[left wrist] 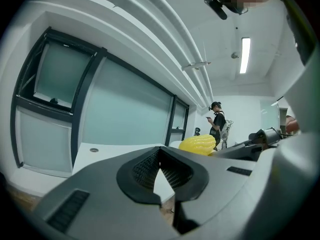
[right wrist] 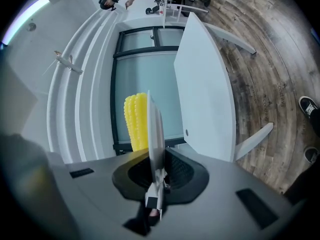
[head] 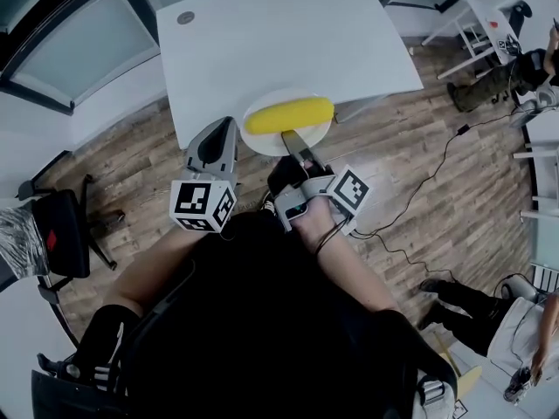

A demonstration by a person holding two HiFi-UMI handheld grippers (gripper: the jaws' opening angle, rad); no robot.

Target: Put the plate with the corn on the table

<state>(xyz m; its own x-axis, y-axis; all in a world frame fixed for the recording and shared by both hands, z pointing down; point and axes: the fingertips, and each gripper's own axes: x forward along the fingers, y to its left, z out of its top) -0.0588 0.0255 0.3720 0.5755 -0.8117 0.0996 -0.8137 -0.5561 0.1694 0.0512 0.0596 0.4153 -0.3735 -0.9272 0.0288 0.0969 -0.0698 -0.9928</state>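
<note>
A white plate (head: 320,133) carrying a yellow corn cob (head: 288,114) hangs over the near edge of the white table (head: 279,33). My right gripper (head: 293,140) is shut on the plate's near rim. In the right gripper view the plate (right wrist: 154,129) stands edge-on between the jaws, with the corn (right wrist: 135,119) on its left face and the table (right wrist: 205,84) beyond. My left gripper (head: 225,122) is beside the plate on its left, apart from it. Its jaws (left wrist: 160,151) meet at the tips with nothing in them. The corn (left wrist: 198,144) shows just past them to the right.
A black chair (head: 65,230) stands on the wood floor at left. A cable (head: 437,173) trails across the floor at right, near white furniture (head: 485,16) and seated people. A person (left wrist: 217,126) stands by the far wall. Glass partitions run behind the table.
</note>
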